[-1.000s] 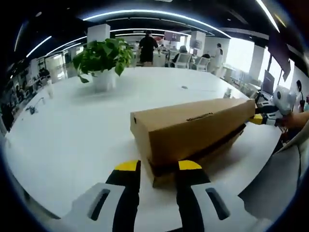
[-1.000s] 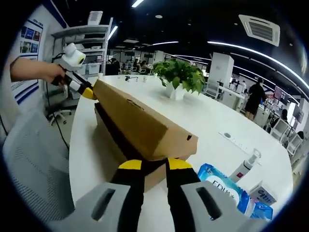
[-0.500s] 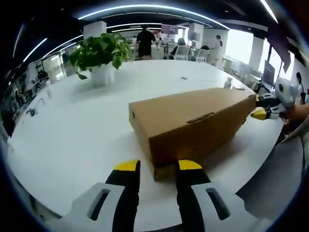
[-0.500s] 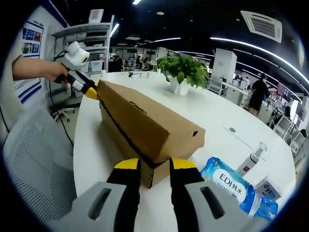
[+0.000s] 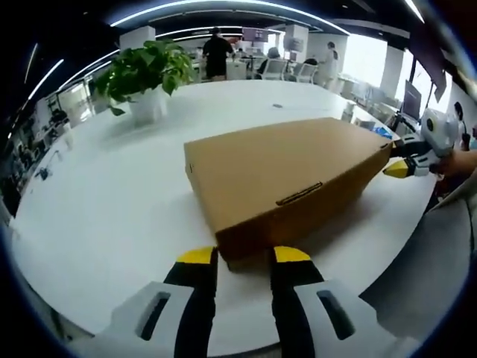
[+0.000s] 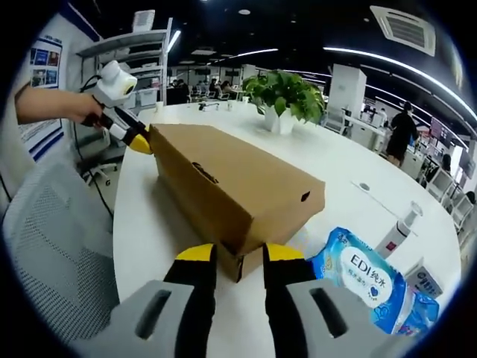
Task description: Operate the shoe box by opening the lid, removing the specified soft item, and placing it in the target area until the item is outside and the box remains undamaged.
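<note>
A brown cardboard shoe box [image 5: 283, 160] lies on the white table [image 5: 112, 194] with its lid down; a slot is cut in the lid's front flap. My left gripper [image 5: 244, 255] stands open at the box's near end, its yellow tips either side of the bottom corner. My right gripper [image 5: 402, 165] touches the far end, held by a hand. In the right gripper view the box [image 6: 223, 175] runs away from my open right gripper [image 6: 240, 252], whose tips flank its near corner. The left gripper [image 6: 134, 138] rests against the far corner. The soft item is hidden inside.
A potted plant [image 5: 141, 71] stands far back on the table. A blue tissue pack [image 6: 358, 272] and a pump bottle [image 6: 399, 227] lie right of the box. A grey mesh chair [image 6: 52, 246] sits at the table's edge. People stand in the office behind.
The lid was raised with a dark gap beneath it; it has come down and the gap has closed. Both cameras have risen and see more of the lid's top.
</note>
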The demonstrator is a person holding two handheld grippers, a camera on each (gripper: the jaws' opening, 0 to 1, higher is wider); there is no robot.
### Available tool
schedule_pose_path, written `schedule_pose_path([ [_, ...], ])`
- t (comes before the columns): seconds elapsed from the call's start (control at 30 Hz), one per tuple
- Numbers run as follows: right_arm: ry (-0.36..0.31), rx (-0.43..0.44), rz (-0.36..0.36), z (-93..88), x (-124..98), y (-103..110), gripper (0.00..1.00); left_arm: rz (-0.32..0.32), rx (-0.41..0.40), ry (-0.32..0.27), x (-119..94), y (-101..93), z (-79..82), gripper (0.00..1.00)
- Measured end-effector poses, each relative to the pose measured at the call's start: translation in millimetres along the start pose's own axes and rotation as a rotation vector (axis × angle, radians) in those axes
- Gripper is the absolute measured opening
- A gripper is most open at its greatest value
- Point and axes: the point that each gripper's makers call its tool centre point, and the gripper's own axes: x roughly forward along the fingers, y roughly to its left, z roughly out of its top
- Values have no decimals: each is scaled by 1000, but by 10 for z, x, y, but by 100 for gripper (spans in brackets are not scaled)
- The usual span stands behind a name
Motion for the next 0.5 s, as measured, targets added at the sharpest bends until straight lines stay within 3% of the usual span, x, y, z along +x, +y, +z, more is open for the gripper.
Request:
schedule_pose_path([
  [0.23, 11, 16, 4, -43, -18, -8, 20, 2, 13, 23, -4, 5, -46, 28],
  [0.5, -11, 8, 11, 73, -48, 15, 21, 1, 33, -4, -60, 21, 20, 27],
])
